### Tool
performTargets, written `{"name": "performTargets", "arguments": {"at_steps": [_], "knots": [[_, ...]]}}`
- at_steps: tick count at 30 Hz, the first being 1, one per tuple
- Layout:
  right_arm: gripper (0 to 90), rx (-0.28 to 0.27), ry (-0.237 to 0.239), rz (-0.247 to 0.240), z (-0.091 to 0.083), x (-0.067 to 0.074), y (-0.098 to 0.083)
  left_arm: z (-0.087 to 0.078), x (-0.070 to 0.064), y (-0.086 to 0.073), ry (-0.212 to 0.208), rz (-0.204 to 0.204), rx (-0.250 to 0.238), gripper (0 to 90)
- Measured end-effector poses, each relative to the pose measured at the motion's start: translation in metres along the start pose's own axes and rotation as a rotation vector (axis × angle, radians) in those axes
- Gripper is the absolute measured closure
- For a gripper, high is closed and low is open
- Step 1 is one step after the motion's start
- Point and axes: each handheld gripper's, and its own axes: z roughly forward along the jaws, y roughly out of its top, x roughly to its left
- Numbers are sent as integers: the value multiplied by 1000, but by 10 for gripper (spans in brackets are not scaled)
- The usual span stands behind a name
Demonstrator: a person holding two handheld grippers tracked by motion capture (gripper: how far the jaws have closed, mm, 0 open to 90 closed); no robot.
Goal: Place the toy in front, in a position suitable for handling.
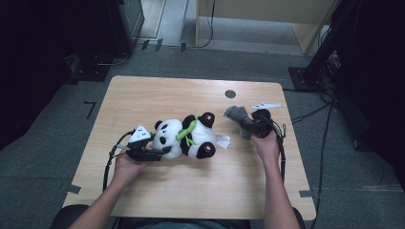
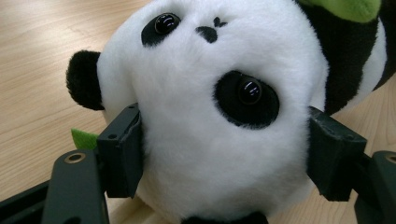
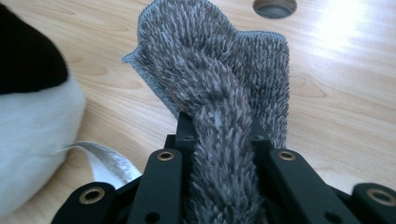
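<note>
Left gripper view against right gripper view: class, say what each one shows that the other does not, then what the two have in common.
Left gripper view: the left gripper clamps the white head of the black-and-white plush panda, its eyes and nose facing the camera, one black ear at the side.

Right gripper view: the right gripper is shut on the fuzzy grey knitted cloth, with a round hole in the tabletop beyond.

Shared: the light wooden table and part of the panda's plush.
</note>
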Motion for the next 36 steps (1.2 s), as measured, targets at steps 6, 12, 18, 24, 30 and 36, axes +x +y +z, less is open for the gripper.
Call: {"name": "performTargets", "arguments": {"at_steps": [6,12,18,24,30,36], "knots": [[749,-2,13,-6,-7,5,9,0,3,1,-20,-1,9,253],[749,-16,42,-17,-18,13,21,-2,2,1,-37,2,13,284],[745,-36,58,-45,-26,27,33,-2,-1,1,-55,5,5,312],[745,-46,78,-85,-30,47,45,-1,-5,0,-72,25,-1,322],[745,-68,107,-119,-34,62,55,0,-8,0,-89,19,-10,320],[745,-60,125,-160,-39,82,69,1,-11,0,-89,9,-7,309]]}}
